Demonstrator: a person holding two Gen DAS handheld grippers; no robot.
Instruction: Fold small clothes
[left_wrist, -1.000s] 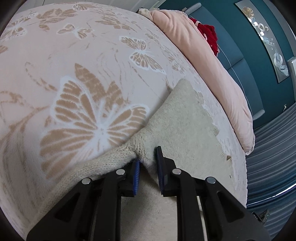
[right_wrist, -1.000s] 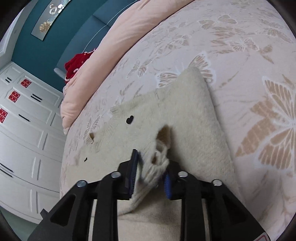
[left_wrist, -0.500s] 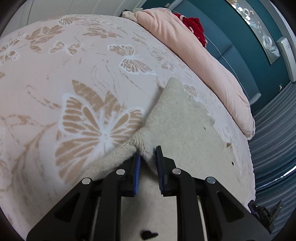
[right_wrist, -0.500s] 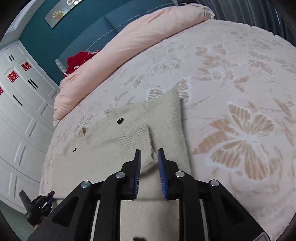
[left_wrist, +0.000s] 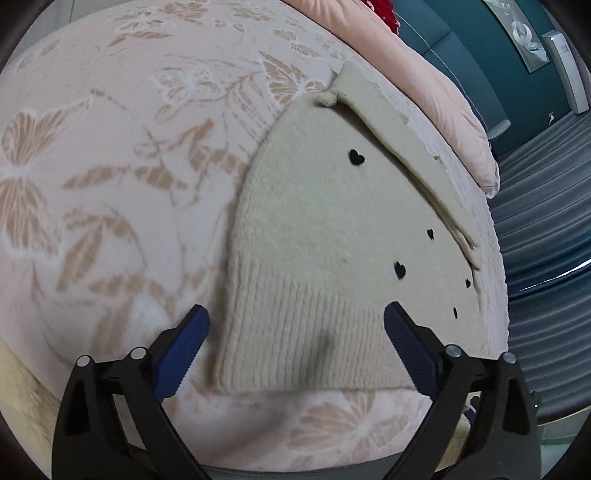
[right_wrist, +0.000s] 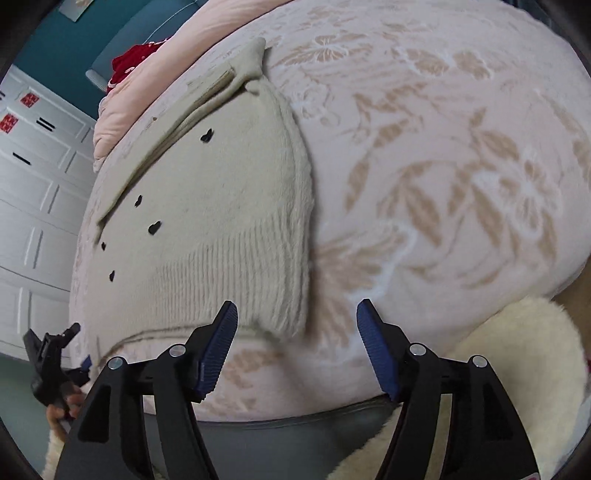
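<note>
Left gripper (left_wrist: 295, 321): jaws were seen spread wide, having just been opening; nothing was pinched. The blue pads (left_wrist: 183, 347) were held clear of the fabric, one to the left of the knit and one over its near right part. Between and beyond them the cream sweater (left_wrist: 325, 236) was found lying flat on the bedspread (left_wrist: 110, 166), ribbed hem nearest, a folded panel laid along its far right side. Small black hearts (left_wrist: 356, 157) were noted scattered over the knit.

Right gripper (right_wrist: 297, 332): jaws were likewise seen parted and had just been opening; no cloth was gripped. The near right corner of the ribbed hem was seen between the fingertips in this view, without contact that could be made out; the right pad (right_wrist: 376, 354) was held over bare bedspread (right_wrist: 461, 129). The sweater (right_wrist: 221, 221) was seen left of centre, its right edge doubled in a thick fold.

Surroundings: the spread was pink with tan butterflies and leaves. A peach duvet (right_wrist: 155, 74) was bunched along the far side, a red item (right_wrist: 129, 64) beyond it against a teal wall. White cabinet doors (right_wrist: 33, 184) were recorded at far left. At near left the other gripper (right_wrist: 48, 354) and a hand (right_wrist: 62, 411) were partly seen.
</note>
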